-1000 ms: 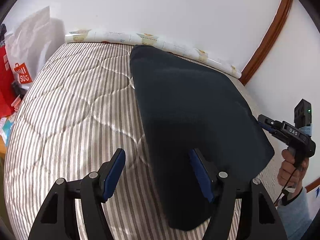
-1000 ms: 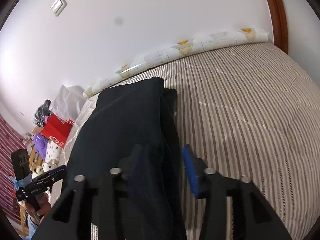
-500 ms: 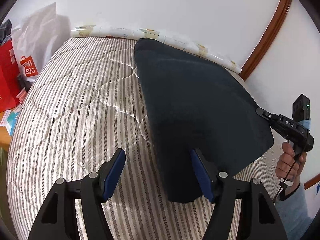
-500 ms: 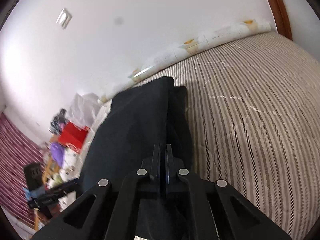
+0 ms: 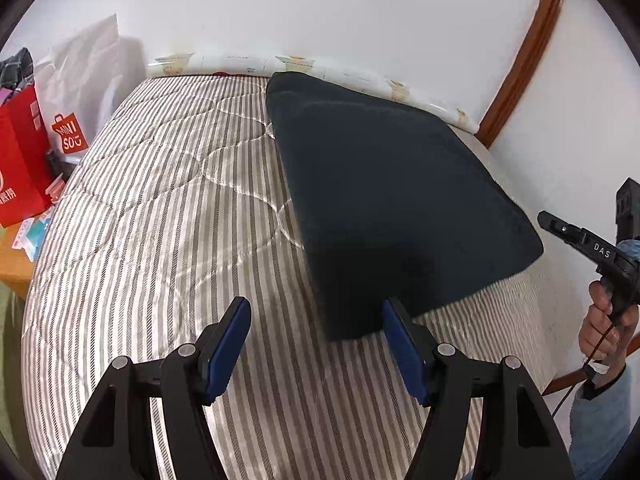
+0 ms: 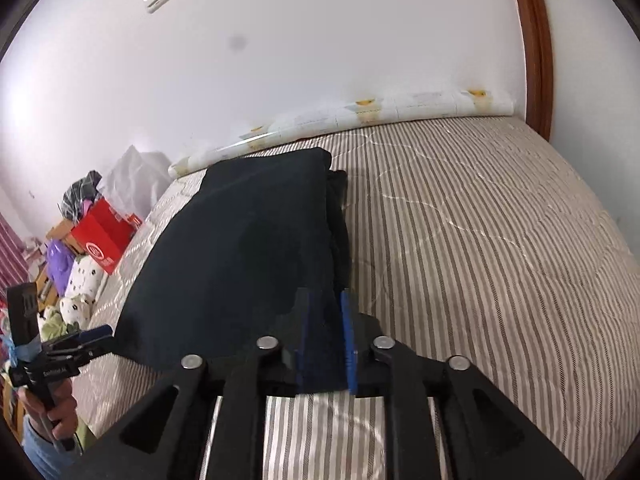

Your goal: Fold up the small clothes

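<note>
A dark navy folded garment (image 5: 384,200) lies flat on the striped mattress (image 5: 168,220); it also shows in the right wrist view (image 6: 248,256). My left gripper (image 5: 316,344) is open and empty, just short of the garment's near corner. My right gripper (image 6: 325,340) has its jaws a little apart with the garment's near edge between the blue pads; in the left wrist view it (image 5: 560,228) sits just off the garment's right corner.
A rolled patterned mat (image 5: 320,72) lies along the white wall at the bed's far edge. Red and white shopping bags (image 5: 24,160) stand left of the bed. Plush toys and boxes (image 6: 80,272) clutter the floor. A wooden door frame (image 5: 520,56) rises at right.
My left gripper has pulled back off the garment, still open. My right gripper closed fully half a second ago and now has its jaws slightly apart on the garment's edge.
</note>
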`<act>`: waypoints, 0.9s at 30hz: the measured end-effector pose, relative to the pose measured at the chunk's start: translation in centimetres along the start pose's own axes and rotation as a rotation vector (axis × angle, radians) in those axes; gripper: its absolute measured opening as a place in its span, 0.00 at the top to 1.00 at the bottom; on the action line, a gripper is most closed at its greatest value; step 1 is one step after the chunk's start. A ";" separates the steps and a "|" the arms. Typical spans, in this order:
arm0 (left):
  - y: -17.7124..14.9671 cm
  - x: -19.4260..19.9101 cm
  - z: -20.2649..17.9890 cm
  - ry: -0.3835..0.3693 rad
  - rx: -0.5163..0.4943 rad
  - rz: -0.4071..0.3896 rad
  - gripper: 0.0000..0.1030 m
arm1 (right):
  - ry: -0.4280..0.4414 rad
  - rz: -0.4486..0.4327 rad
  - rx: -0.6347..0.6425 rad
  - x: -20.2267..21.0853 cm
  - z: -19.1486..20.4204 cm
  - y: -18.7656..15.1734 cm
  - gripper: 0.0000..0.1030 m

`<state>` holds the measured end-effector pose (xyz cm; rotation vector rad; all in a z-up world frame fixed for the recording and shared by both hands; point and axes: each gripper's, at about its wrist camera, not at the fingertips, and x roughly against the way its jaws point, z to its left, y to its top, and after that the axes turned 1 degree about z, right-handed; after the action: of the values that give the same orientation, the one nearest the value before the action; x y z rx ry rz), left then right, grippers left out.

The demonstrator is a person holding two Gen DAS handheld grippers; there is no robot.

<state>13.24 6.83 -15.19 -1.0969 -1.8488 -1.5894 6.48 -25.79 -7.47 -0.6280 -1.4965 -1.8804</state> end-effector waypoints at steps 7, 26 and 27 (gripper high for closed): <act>-1.7 0.3 -0.6 0.018 -0.005 0.017 0.36 | -0.139 0.064 0.035 -0.2 -0.4 -2.7 0.83; -2.3 -1.4 -1.5 -0.005 -0.034 0.048 0.36 | 0.041 0.071 -0.046 -2.4 -0.9 -1.6 0.85; -2.2 -1.5 -1.3 -0.015 -0.027 0.051 0.36 | 0.070 0.086 -0.056 -2.9 -1.2 -1.5 0.92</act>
<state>12.13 5.12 -17.36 -1.1616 -1.7994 -1.5850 7.34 -26.25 -10.78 -0.6361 -1.3556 -1.8648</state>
